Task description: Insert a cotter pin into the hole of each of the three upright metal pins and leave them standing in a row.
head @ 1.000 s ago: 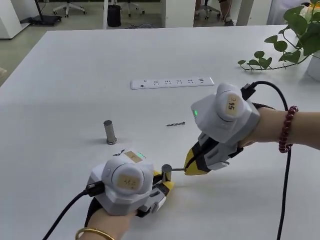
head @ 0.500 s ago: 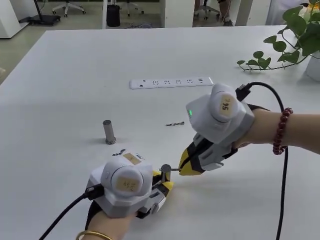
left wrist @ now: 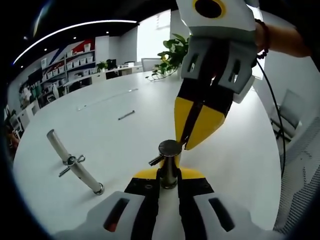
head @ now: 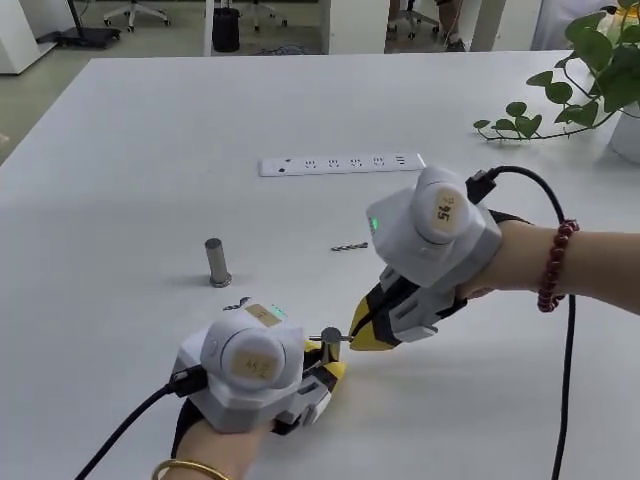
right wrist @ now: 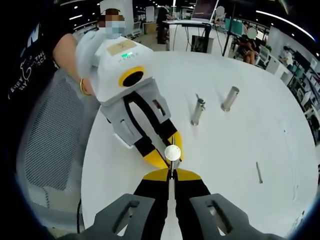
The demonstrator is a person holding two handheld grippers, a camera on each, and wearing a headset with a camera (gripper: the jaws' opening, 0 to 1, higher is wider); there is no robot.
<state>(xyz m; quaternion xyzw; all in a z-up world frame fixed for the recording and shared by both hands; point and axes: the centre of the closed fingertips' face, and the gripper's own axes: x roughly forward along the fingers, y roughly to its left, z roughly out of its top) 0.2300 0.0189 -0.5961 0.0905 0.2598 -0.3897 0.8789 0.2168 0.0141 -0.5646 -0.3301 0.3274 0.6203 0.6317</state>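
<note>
White tabletop (head: 150,150) lies under both hands in the head view. At 6 o'clock the left gripper (head: 328,358) is clamped on a short grey flat-headed metal pin (head: 331,340), holding it upright. From the pin's 3 o'clock the right gripper (head: 362,338), jaws pinched on a thin wire cotter pin (head: 346,338), has crept leftward over the last second, so less wire shows between its yellow tips and the pin. A bare metal pin (head: 214,262) stands at 10 o'clock, and a spare cotter pin (head: 350,247) lies at 12.

In the left gripper view the cotter pin's end (left wrist: 154,160) pokes out at the held pin's 9 o'clock. It is through the hole, and the insertion looks nearly seated.

In the right gripper view, at 1 o'clock, a third pin (right wrist: 198,111) already carrying its wire stands beside the bare one (right wrist: 230,98). One pin likely remains.
</note>
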